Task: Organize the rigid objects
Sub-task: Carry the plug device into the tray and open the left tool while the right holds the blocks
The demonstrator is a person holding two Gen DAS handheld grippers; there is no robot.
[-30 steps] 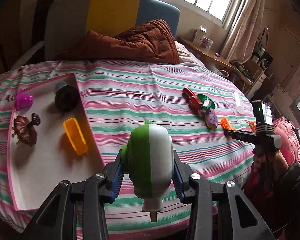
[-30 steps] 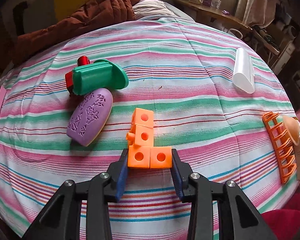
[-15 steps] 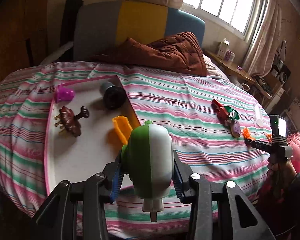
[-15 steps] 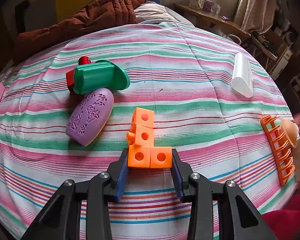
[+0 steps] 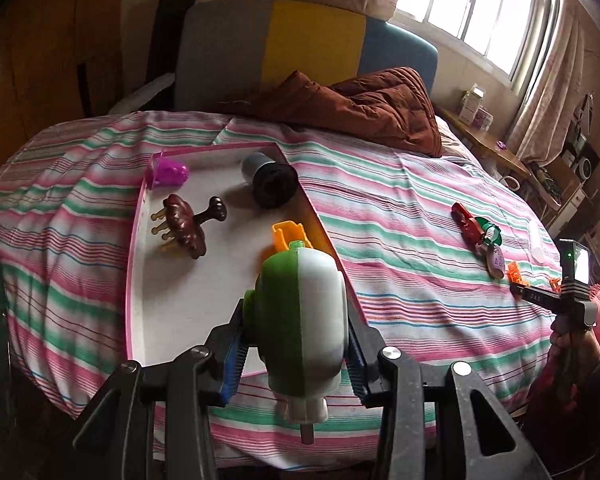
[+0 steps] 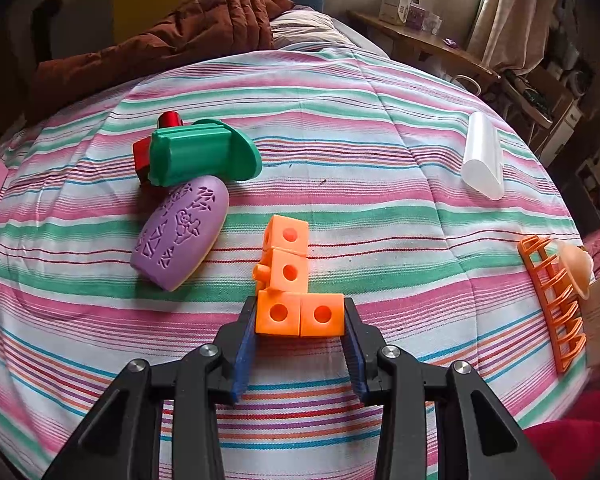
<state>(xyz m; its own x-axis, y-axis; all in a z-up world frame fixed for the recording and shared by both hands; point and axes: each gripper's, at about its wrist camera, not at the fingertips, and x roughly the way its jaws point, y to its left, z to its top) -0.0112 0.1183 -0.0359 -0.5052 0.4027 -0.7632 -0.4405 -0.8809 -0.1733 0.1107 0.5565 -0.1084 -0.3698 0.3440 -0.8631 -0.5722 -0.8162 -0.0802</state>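
Clenched in the left tool (image 5: 298, 356) is a green-and-white toy (image 5: 300, 320), gripped on both flanks by the blue pads and held above the near right edge of a white tray with a pink rim (image 5: 129, 280). On the tray are seen an orange piece (image 5: 290, 234) just beyond the toy, a brown pronged massager (image 5: 186, 226), a purple cup (image 5: 168, 172) at the far left corner and a dark cylinder (image 5: 272, 184) at the far right corner. The tray is laid on a bed covered by a striped sheet (image 5: 400, 248).

Grasped by the right tool (image 6: 300, 332) is the lower row of an orange block cluster (image 6: 290, 280), which rests on the sheet. Near it to the left, a purple embossed oval (image 6: 182, 232) is found touching a green stamp-like piece (image 6: 200, 154), with a red item (image 6: 168, 120) behind. Well apart to the right lie a translucent white cap (image 6: 482, 158) and an orange rack (image 6: 552, 300).
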